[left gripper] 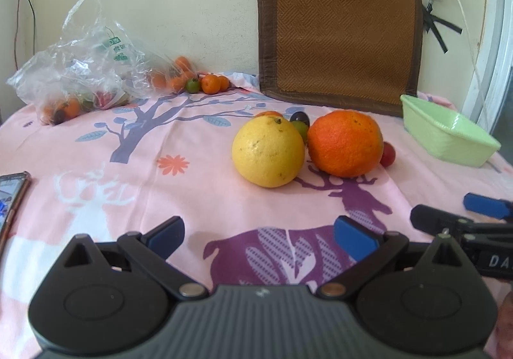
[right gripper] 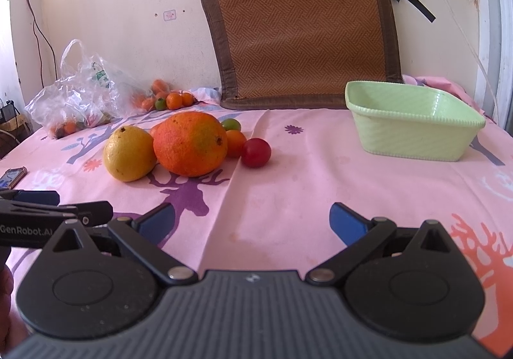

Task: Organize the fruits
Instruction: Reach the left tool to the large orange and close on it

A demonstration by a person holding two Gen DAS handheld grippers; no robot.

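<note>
A large yellow citrus (left gripper: 268, 151) (right gripper: 129, 154) and a big orange (left gripper: 345, 143) (right gripper: 189, 143) sit side by side on the pink patterned cloth. Behind them lie a small green fruit (right gripper: 231, 124), a small orange one (right gripper: 236, 142), a dark one (left gripper: 299, 117) and a red tomato-like fruit (right gripper: 256, 152) (left gripper: 388, 154). A pale green basket (right gripper: 413, 131) (left gripper: 449, 137) stands at the right, with no fruit showing inside. My left gripper (left gripper: 259, 235) hovers open in front of the two big fruits. My right gripper (right gripper: 251, 221) is open too, nothing between its fingers.
A clear plastic bag (left gripper: 80, 70) with small fruits lies at the back left, with loose small oranges (left gripper: 210, 84) beside it. A brown woven mat (left gripper: 343, 35) leans on the wall. A phone (left gripper: 11, 198) lies at the left edge. Cables hang at right.
</note>
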